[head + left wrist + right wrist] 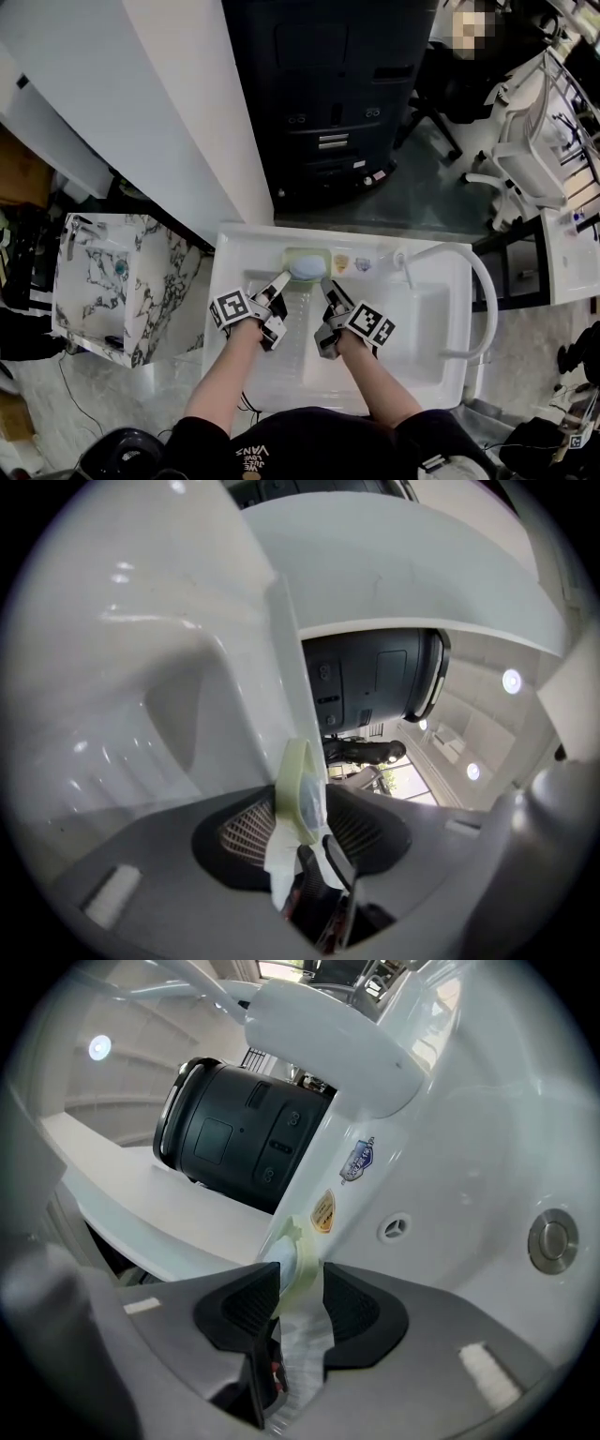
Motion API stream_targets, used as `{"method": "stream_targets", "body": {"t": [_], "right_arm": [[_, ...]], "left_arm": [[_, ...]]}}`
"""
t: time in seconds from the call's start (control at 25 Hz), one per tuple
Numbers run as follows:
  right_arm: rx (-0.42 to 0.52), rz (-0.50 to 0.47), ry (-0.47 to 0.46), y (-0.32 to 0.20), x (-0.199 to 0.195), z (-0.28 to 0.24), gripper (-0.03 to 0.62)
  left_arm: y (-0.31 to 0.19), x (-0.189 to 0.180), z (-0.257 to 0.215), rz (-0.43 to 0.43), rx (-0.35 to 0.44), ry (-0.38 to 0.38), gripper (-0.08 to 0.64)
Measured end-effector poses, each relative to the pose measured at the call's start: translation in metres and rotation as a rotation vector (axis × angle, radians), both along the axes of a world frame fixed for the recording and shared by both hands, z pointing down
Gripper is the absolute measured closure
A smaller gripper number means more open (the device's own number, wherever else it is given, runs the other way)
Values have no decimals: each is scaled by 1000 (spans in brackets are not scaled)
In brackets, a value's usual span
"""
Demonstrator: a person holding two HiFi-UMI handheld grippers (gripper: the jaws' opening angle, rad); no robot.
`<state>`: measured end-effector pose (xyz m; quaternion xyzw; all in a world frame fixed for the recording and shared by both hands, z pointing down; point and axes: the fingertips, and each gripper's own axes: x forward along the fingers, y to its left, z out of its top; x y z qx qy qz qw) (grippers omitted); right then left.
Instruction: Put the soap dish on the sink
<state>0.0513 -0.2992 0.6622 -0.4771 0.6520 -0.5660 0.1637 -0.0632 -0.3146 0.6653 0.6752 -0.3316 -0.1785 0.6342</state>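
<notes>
The soap dish (pixel 307 263) is pale green with a light blue bar of soap in it. It rests on the back ledge of the white sink (pixel 234 246). My left gripper (pixel 280 282) reaches to the dish's left end and my right gripper (pixel 329 289) to its right end. In the left gripper view the dish rim (pixel 300 785) stands edge-on between the dark pads (pixel 246 833) of the left gripper (pixel 300 810), with a gap on each side. In the right gripper view the rim (pixel 298 1258) sits in the narrow space of the right gripper (pixel 298 1296). Both are open.
A white curved faucet (pixel 473 281) arches over the basin's right side. Stickers (pixel 343 264) mark the ledge beside the dish. The drain (pixel 550 1239) and overflow hole (pixel 395 1227) show in the basin. A black machine (pixel 328 94) stands behind, and a marble-patterned cabinet (pixel 122 281) to the left.
</notes>
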Motion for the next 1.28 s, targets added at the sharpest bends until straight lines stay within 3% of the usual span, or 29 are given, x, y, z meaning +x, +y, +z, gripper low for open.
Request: {"method": "stream_targets", "body": {"t": [0.2,0.36,0.52,0.64,0.88,1.28], "right_arm": [[-5,-61,125,11,-2,7,471],[5,-102,185,15,-7,8,474],[4,-106,214,17,-6,8,578],[14,-101,213,15,-6,8,589],[23,-90,180,8,-10,4,589],[15,-81,148,4,-13,2,589]], "left_arm": [[6,-2,-1,60,55,-121,382],[14,-5,-1,123,117,-262,382],[21,-8,3,154,149,-385,382],[25,-12,8,156,158,-445,397],[22,-5,7,144,171,-422,503],[8,-5,8,85,174,-400,508]]}}
